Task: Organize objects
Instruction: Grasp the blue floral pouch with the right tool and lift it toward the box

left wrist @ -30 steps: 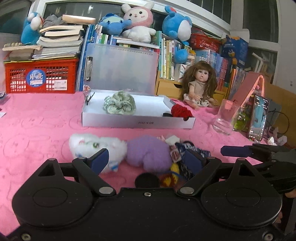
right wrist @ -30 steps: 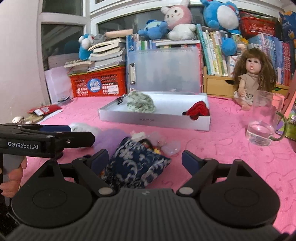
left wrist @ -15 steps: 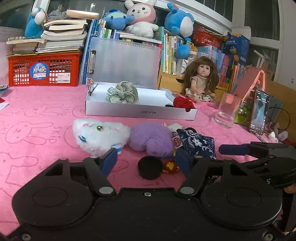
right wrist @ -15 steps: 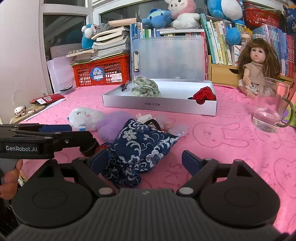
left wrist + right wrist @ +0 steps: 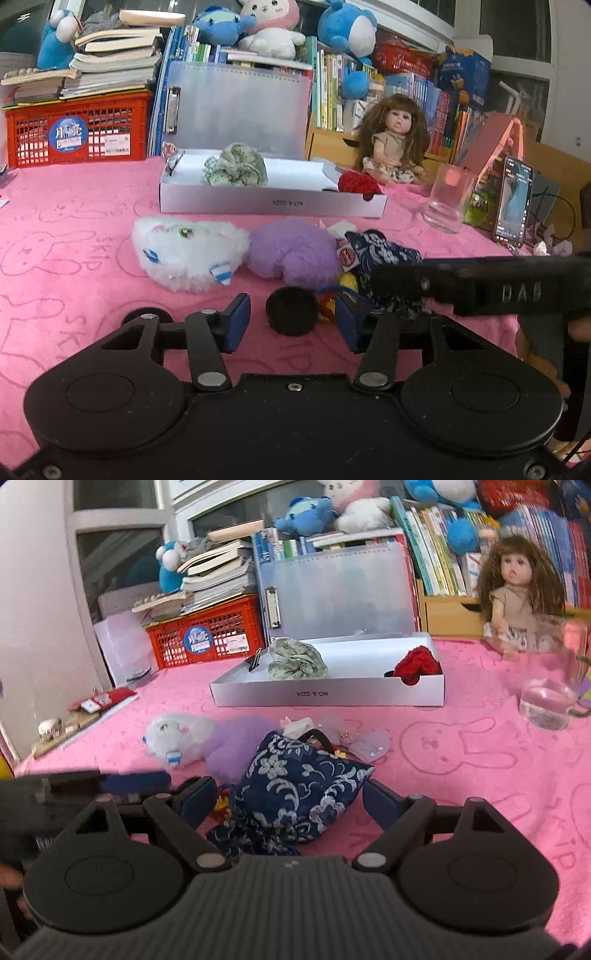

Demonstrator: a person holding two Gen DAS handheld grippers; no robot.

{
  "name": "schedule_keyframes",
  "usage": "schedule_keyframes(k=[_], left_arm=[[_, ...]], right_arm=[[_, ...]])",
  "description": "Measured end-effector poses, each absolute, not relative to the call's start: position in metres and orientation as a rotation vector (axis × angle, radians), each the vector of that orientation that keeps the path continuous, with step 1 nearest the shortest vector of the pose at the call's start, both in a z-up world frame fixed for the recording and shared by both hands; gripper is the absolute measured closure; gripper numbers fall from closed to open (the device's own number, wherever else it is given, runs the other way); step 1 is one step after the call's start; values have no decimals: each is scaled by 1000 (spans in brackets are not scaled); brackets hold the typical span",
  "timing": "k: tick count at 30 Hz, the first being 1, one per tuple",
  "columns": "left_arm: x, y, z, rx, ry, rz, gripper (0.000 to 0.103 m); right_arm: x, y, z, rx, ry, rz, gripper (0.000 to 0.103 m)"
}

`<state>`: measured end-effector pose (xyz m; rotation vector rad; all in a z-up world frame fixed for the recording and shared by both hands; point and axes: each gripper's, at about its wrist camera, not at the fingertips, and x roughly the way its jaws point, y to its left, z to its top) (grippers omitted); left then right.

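While the left tongs have just been closing, their blue pads now stand on either side of a small black disc lying on the pink table, with a sliver of gap showing on each side, so they bracket it and do not yet press it. That narrowing suggests the disc is the next piece to be lifted toward the white box, which already holds a green scrunchie and a red knitted piece. The right tongs stand wide open around a navy pouch and grip nothing. Set against the earlier views, both cameras sit closer in over the pile. The disc looks flat, round and matte, probably rigid. The pouch is woven cloth with a pale floral pattern, slumped and creased. Beside it lie a white plush and a purple plush, both long-piled and soft, touching each other. The box seems thin card with low walls. The table covering is a napped towel embossed with rabbit outlines, which may let light things snag.
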<state>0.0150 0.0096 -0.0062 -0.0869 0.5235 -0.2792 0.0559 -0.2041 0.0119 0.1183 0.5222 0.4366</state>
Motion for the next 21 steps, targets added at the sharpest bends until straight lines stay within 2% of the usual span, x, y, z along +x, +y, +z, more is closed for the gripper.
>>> schedule_keyframes(k=[7,9,12,21], left_arm=[[16,3,-11,-71,521,-276,55],[15,2,-11,-64,517,-274,55],[15,1,-12,-64,514,-274,55],[16,3,-12,-76,510,-273,55]], right_arm=[[60,-204,8,143,561,447,14],[59,-203,7,136,564,446,18],[59,-204,7,137,571,436,30],[50,-207,10,130,537,439,50]])
